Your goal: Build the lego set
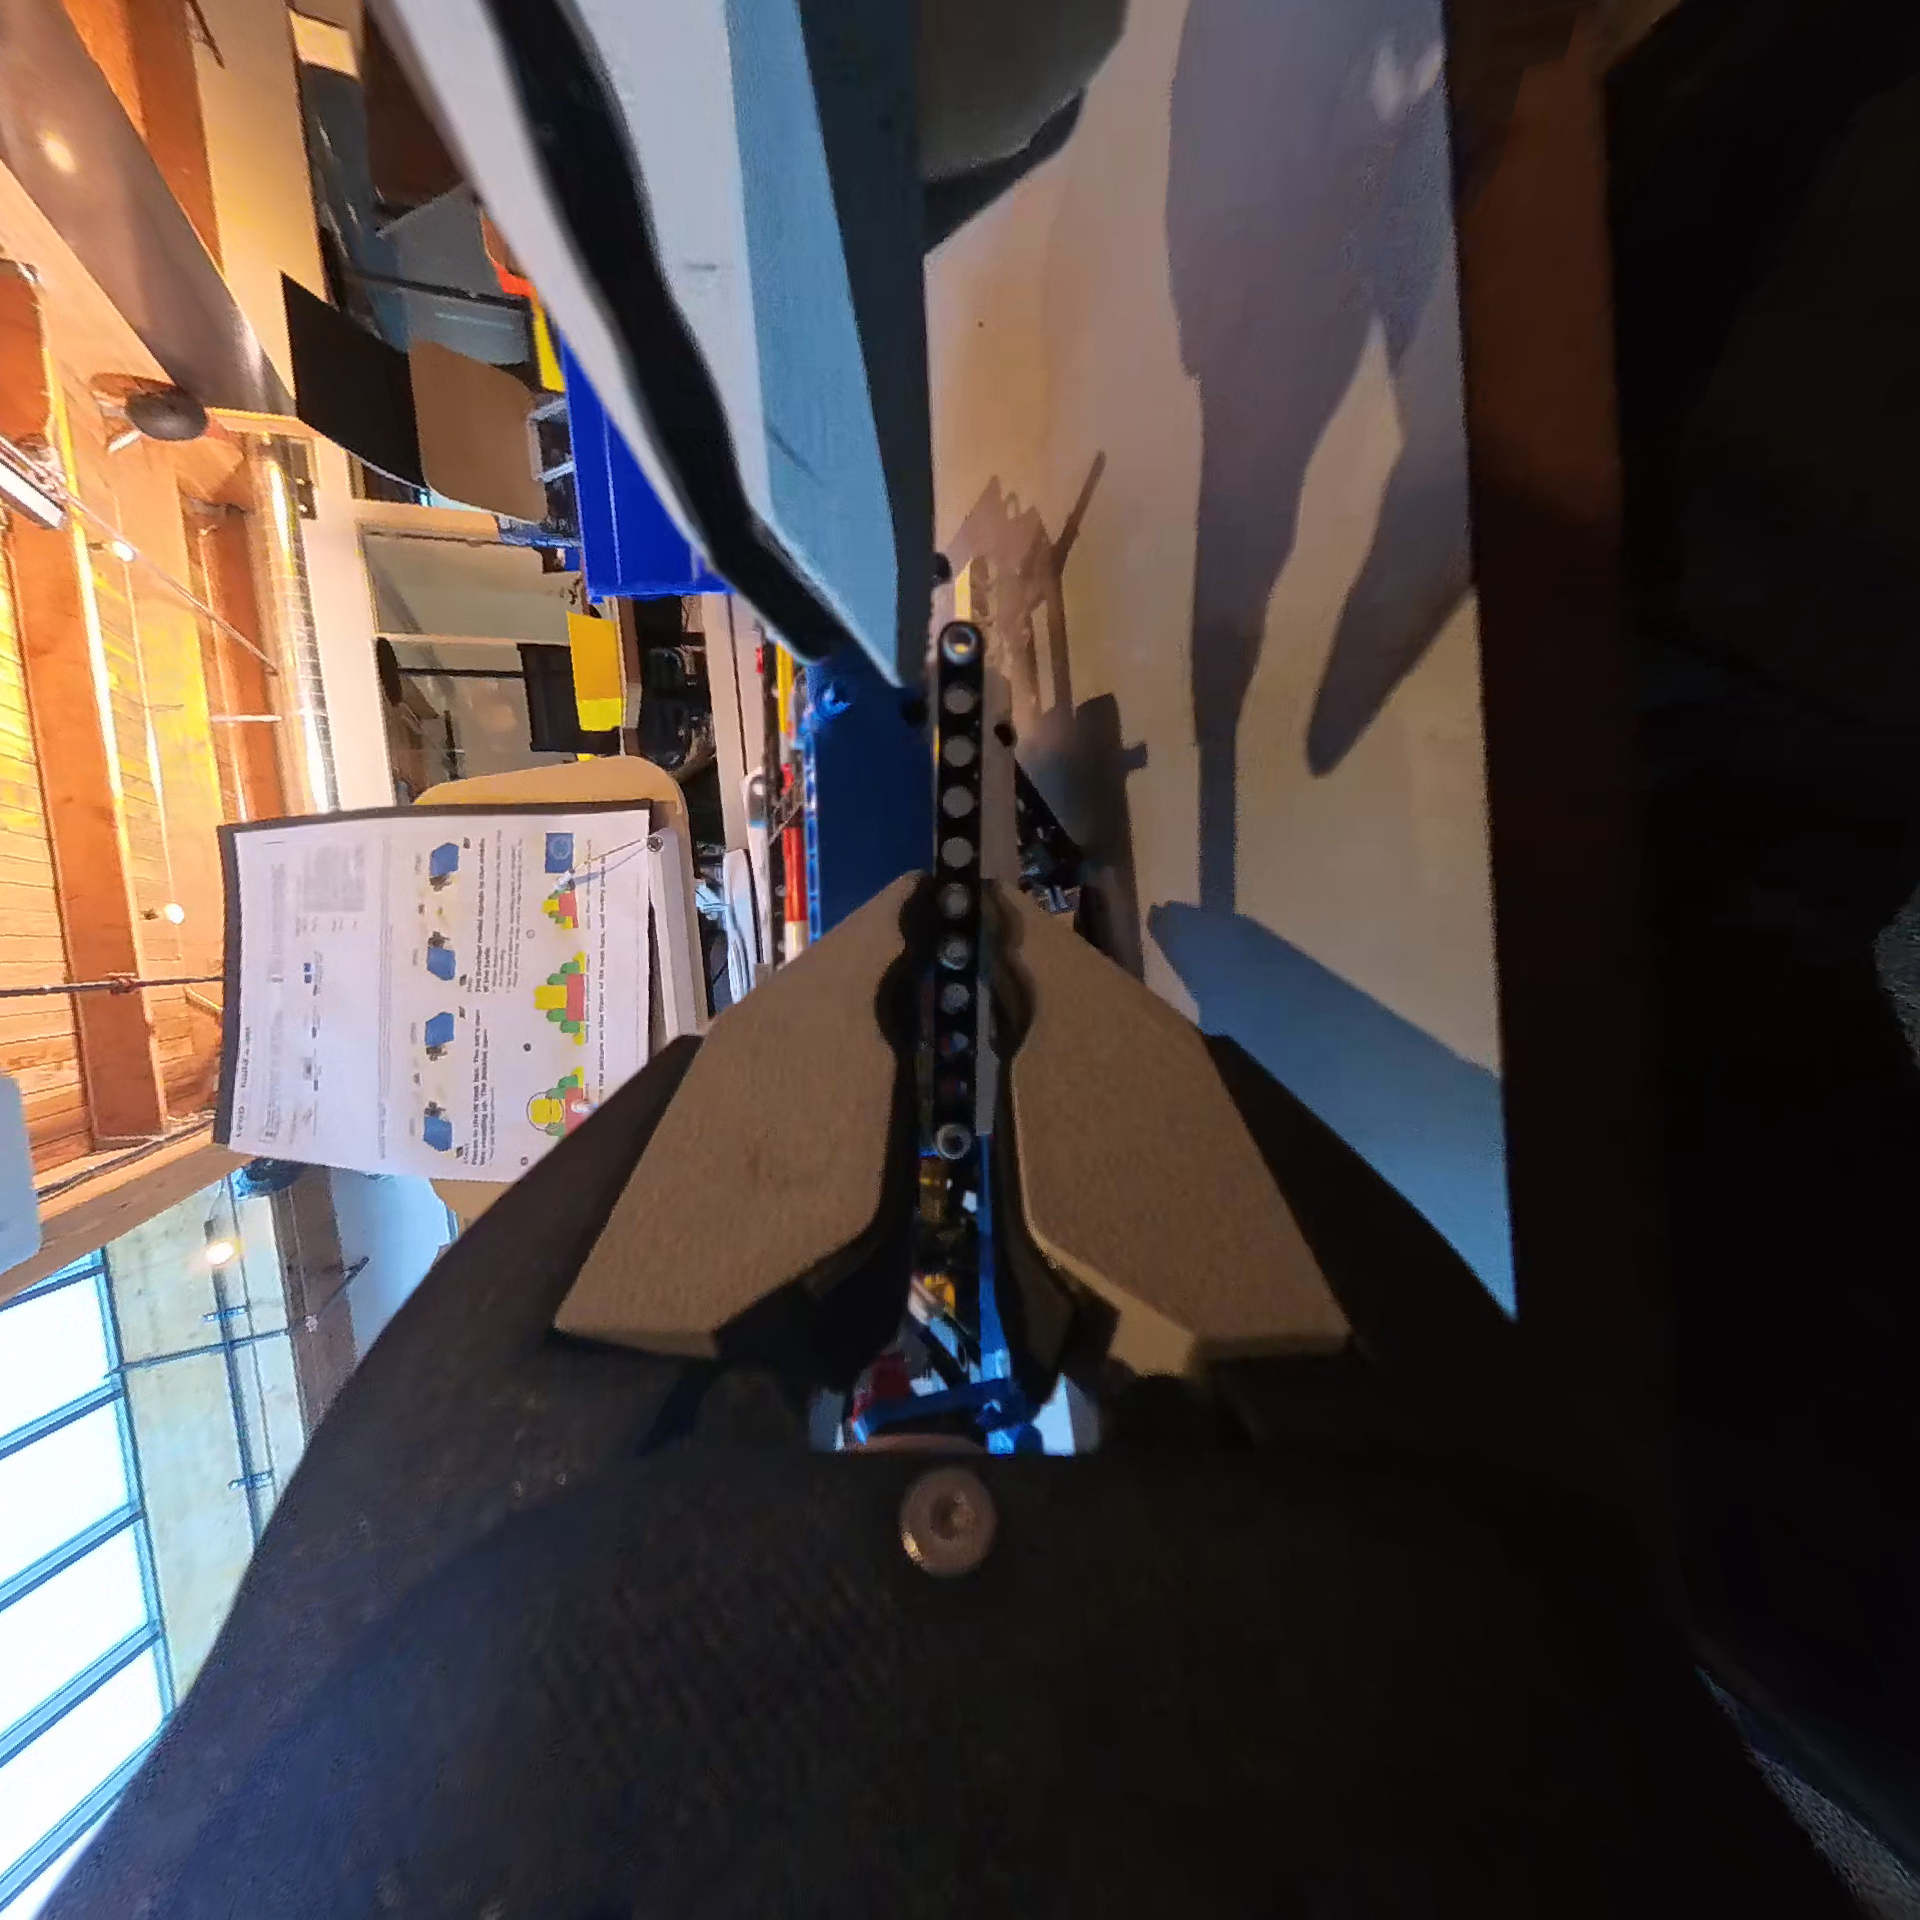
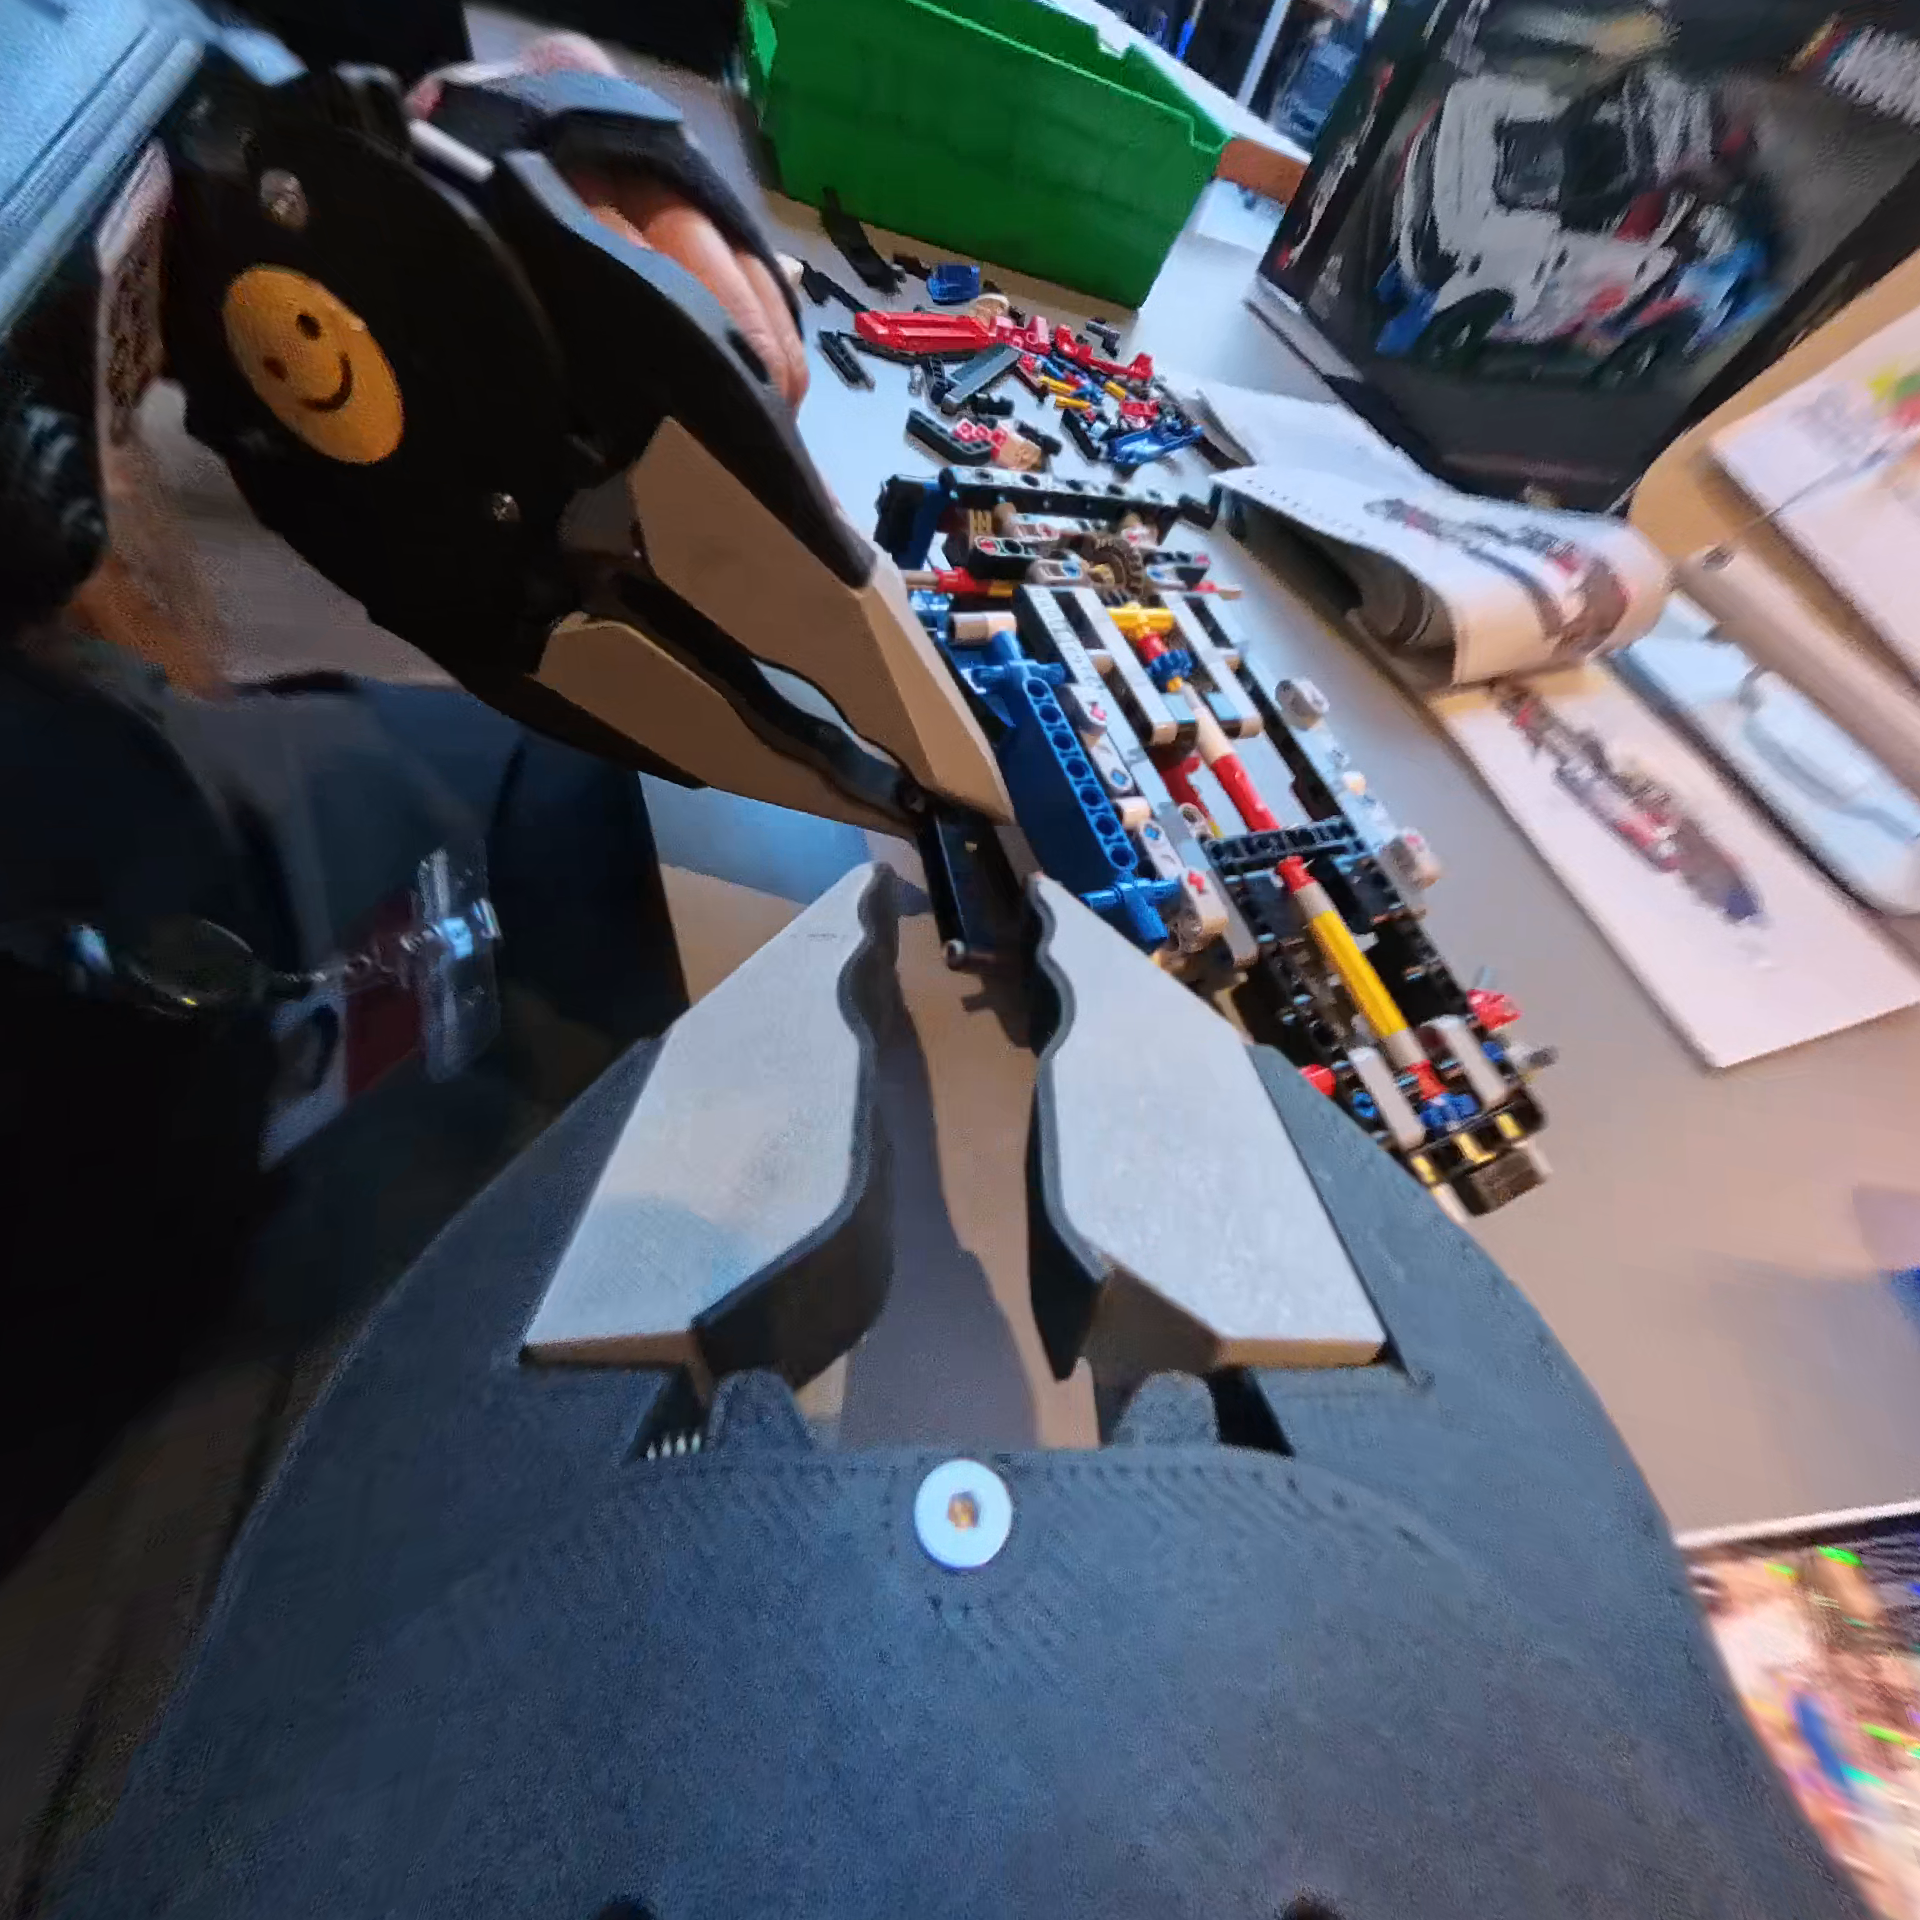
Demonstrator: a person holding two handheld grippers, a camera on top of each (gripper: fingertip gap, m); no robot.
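The long lego chassis, built of black, blue, grey and red parts, is held up at a tilt over the table. My left gripper is shut on a black holed beam along the chassis side. In the right wrist view the left gripper comes in from the upper left. My right gripper is open, its fingers on either side of the beam's near end without touching it.
Loose lego parts lie farther back on the table, in front of a green bin. The set's box and an open instruction booklet are on the right. A printed sheet hangs beyond.
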